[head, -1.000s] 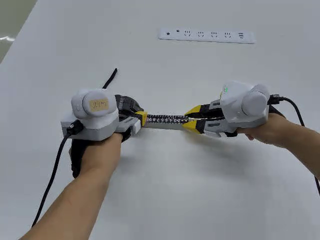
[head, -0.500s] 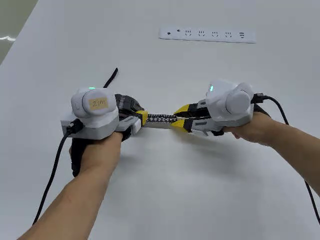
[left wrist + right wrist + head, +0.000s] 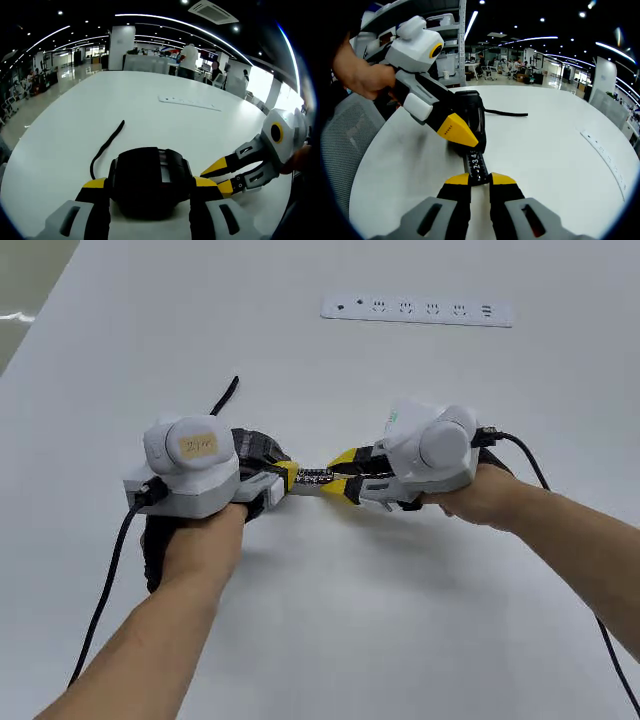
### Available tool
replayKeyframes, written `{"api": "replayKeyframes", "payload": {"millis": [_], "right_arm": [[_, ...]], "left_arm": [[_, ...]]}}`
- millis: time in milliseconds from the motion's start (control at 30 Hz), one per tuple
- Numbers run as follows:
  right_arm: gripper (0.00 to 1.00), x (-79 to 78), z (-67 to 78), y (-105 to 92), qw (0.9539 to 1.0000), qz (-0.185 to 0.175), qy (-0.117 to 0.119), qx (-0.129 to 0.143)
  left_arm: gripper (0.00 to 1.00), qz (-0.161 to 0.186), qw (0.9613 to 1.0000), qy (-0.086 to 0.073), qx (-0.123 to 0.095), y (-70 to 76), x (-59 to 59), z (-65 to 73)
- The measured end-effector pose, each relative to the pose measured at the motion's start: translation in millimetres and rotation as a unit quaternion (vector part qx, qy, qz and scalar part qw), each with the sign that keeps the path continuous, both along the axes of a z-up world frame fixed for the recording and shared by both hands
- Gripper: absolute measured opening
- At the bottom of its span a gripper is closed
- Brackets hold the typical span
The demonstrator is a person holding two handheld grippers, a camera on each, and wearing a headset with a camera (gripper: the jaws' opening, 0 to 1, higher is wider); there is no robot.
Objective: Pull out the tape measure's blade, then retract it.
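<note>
Both grippers are meeting low over the white table [image 3: 350, 620], each held in a hand, with a black cable [image 3: 105, 590] hanging from the nearer left one. The left gripper [image 3: 268, 483] is clamping its yellow-tipped jaws on either side of the black tape measure [image 3: 258, 448], which is resting on the table. In the left gripper view, the case is sitting squeezed between both tips. The right gripper [image 3: 338, 483] is facing the tape measure from its right. Its jaws are pressing together on the short stretch of blade [image 3: 313, 477] sticking out of the tape measure. In the right gripper view, printed numbers are showing just ahead of its tips. Those tips are lying just beside the tape measure's mouth. A thin black strap [image 3: 222, 396] is trailing away across the table from the tape measure's far side. Well beyond the tape measure, a white power strip [image 3: 416, 309] is lying flat on the table
</note>
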State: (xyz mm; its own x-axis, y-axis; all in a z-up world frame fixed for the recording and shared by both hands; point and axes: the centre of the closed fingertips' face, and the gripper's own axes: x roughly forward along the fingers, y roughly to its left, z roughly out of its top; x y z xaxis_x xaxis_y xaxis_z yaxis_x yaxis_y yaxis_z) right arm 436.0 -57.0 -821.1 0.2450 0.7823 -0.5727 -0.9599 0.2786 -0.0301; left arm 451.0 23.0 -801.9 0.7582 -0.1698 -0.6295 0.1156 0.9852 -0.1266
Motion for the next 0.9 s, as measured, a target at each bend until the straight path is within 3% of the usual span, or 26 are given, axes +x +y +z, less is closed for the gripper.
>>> {"api": "replayKeyframes", "payload": {"millis": [400, 900], "right_arm": [[0.12, 3.6, -2.1, 24.6, 1.0000, 0.002, -0.006, 0.002], [0.13, 3.5, -3.2, 27.3, 1.0000, 0.002, -0.009, -0.004]], "left_arm": [[0.61, 0.002, 1.0000, 0.001, -0.004, 0.1, -0.4, 0.2], [0.62, 0.004, 1.0000, 0.001, -0.005, 0.0, -1.0, 0.5]]}}
